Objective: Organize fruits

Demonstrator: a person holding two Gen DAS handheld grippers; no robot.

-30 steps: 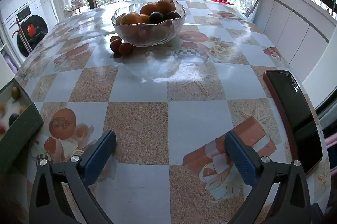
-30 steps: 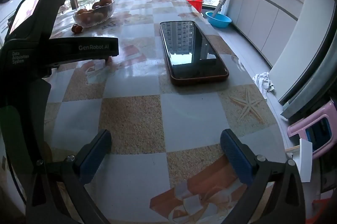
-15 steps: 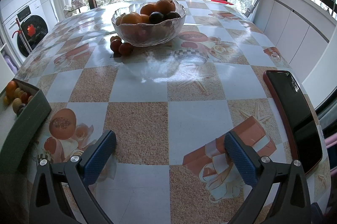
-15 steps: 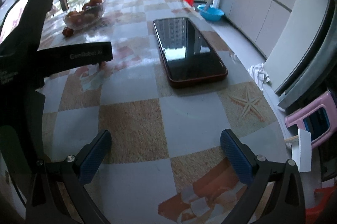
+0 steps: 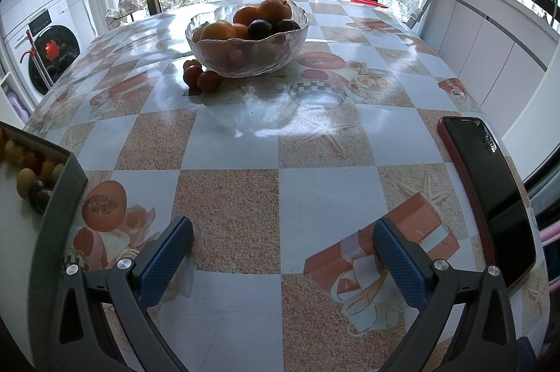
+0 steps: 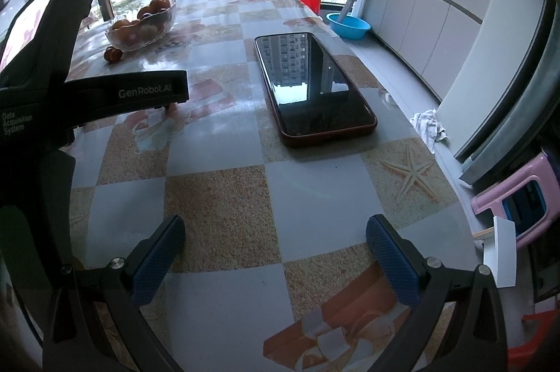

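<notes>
A glass bowl [image 5: 246, 55] of oranges and dark plums stands at the far middle of the table; it also shows in the right wrist view [image 6: 141, 30]. A few small red fruits [image 5: 201, 78] lie on the table beside its left side. A dark green box [image 5: 52, 193] with small mixed fruits inside sits at the left edge. My left gripper [image 5: 281, 249] is open and empty, low over the near table. My right gripper [image 6: 274, 246] is open and empty, to the right of the left one.
A phone in a red case [image 5: 490, 186] lies on the table's right side, also in the right wrist view [image 6: 311, 88]. The left gripper's body [image 6: 52, 99] fills the left of the right wrist view. A pink stool [image 6: 514, 197] stands beyond the table's right edge.
The green box has come further into the left wrist view at the left edge, showing more fruit. The right gripper's view shifted slightly. Both grippers stayed open.
</notes>
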